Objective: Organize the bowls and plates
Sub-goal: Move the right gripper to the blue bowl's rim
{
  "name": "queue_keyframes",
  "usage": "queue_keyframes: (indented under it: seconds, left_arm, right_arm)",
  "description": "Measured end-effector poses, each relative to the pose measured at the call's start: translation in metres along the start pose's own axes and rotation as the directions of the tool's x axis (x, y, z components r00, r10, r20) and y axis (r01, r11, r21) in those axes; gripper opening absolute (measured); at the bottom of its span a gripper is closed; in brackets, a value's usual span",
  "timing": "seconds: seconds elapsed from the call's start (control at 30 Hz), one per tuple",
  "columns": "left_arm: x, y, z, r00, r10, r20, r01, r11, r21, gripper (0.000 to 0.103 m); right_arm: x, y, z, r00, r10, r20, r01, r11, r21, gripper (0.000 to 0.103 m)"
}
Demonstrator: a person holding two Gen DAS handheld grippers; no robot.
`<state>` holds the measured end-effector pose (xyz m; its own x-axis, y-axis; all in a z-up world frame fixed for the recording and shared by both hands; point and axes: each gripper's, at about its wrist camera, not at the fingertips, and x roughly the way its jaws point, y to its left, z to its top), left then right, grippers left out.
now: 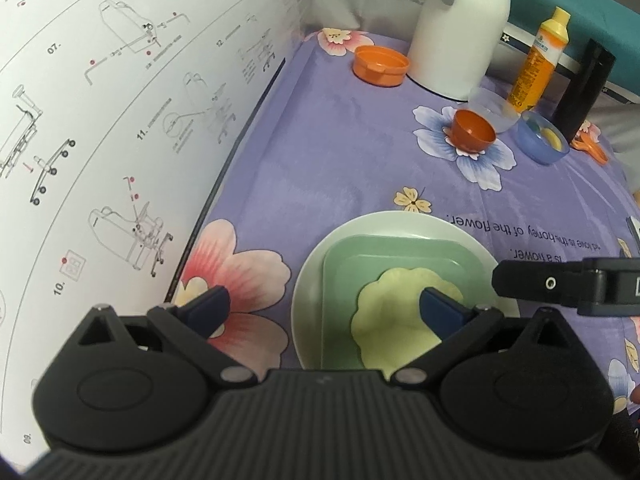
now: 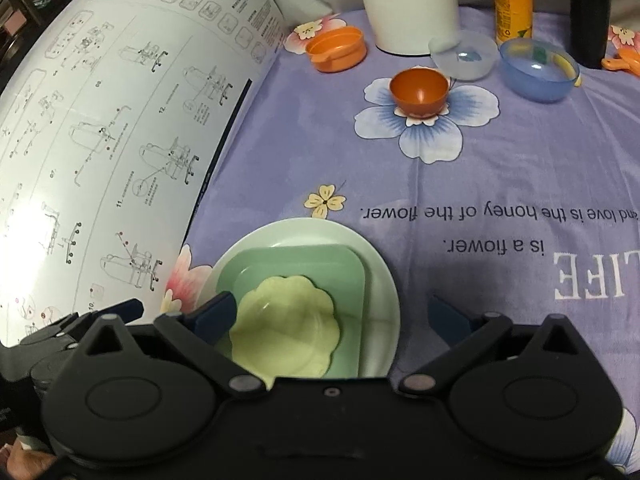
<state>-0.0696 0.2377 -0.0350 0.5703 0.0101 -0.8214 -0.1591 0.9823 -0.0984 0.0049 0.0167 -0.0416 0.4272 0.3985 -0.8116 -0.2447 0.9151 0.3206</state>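
A pale yellow scalloped plastic dish (image 2: 286, 326) sits on a mint green square plate (image 2: 304, 276), which sits on a round white plate (image 2: 376, 276), all stacked near the front of the purple flowered cloth (image 2: 280, 140). The white plate's left rim lies close to the edge of a large white sheet of assembly diagrams (image 2: 100, 140) that curls up along the left side.

The right gripper (image 2: 334, 320) hangs over the stack with its jaws spread wide, holding nothing; its left blue finger (image 2: 218, 316) is over the yellow dish's left edge, the other over the cloth just right of the white plate. The left gripper (image 1: 320, 308) is likewise wide apart and empty, one finger over the yellow dish (image 1: 396, 312), the other over a pink printed flower.

Beyond the stack a broad stretch of cloth lies bare up to a small orange bowl (image 2: 418, 92). Farther back stand an orange lidded tub (image 2: 336, 54), a white jug (image 2: 412, 4), a clear cup (image 2: 464, 56), a blue translucent bowl (image 2: 538, 70), an orange bottle (image 2: 514, 0) and a black cylinder (image 2: 592, 12), crowded along the far edge
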Motion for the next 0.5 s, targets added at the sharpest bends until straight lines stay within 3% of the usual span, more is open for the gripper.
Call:
queue_keyframes:
  seconds: [0.5]
  left_arm:
    - [-0.004,-0.026,0.011,0.999,0.032,-0.007,-0.032,0.999,0.043,0.103]
  right_arm:
    - [-0.011,-0.025,0.001,0.999,0.014,0.037,-0.016,0.998,0.056,0.103]
